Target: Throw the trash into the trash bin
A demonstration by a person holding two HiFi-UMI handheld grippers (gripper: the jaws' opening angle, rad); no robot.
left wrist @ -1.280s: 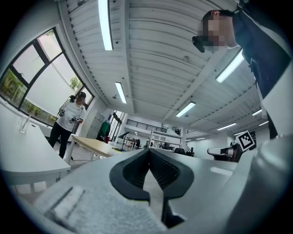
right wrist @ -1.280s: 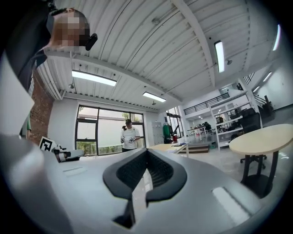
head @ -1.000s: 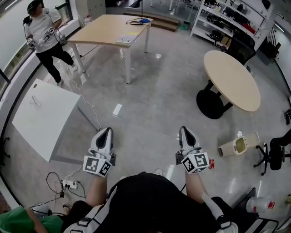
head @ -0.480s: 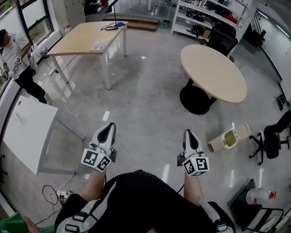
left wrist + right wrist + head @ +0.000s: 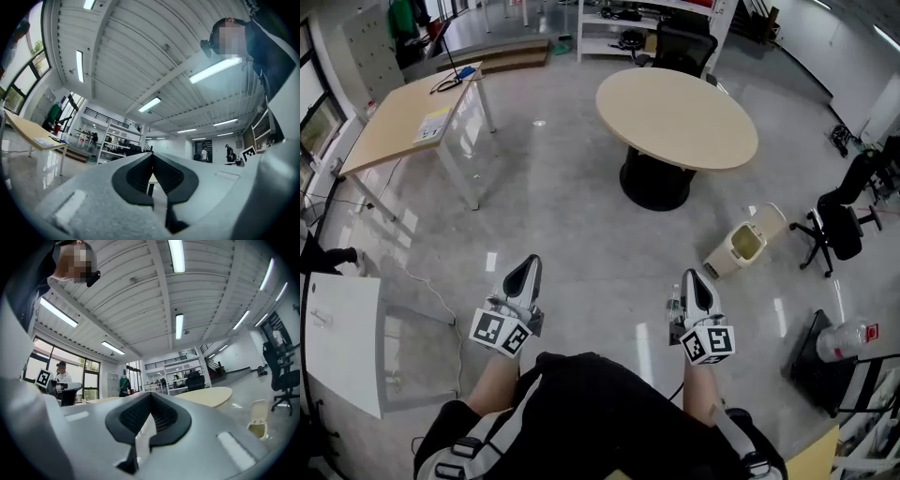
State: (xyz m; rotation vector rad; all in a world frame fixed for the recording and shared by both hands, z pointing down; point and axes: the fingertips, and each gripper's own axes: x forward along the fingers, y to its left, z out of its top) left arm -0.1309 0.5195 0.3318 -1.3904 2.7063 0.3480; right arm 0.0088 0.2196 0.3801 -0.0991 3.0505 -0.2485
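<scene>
A: First entry, far left?
B: One white table: a flat, matte, rectangular slab on thin metal legs. Beyond it stands a wood table with a long pale top and white legs. A yellowish sheet lies on it.

A: Ground?
B: The floor is grey and polished, and it mirrors the ceiling lights.

A: And the left gripper?
B: It has a smooth grey shell and black ribbed pads. Its jaws meet tip to tip and hold nothing. Only a distant table leg shows through the opening behind the tips.

A: Centre?
B: One round table: a pale wood disc on a black drum-shaped pedestal, well ahead of both grippers.

A: The right gripper?
B: It is built the same way, and its jaws are pressed fully together. A pale sliver shows in the gap behind the tips. I cannot tell whether it is floor or a held scrap.

A: The bin?
B: It is cream plastic and boxy with rounded corners. It stands on the floor with its lid raised. It is just right of the pedestal, and ahead and to the right of the right gripper, well apart from it.

A: Far right?
B: One black chair on a wheeled star base stands near the bin. Nearer the person is a clear bottle with a red label.
</scene>
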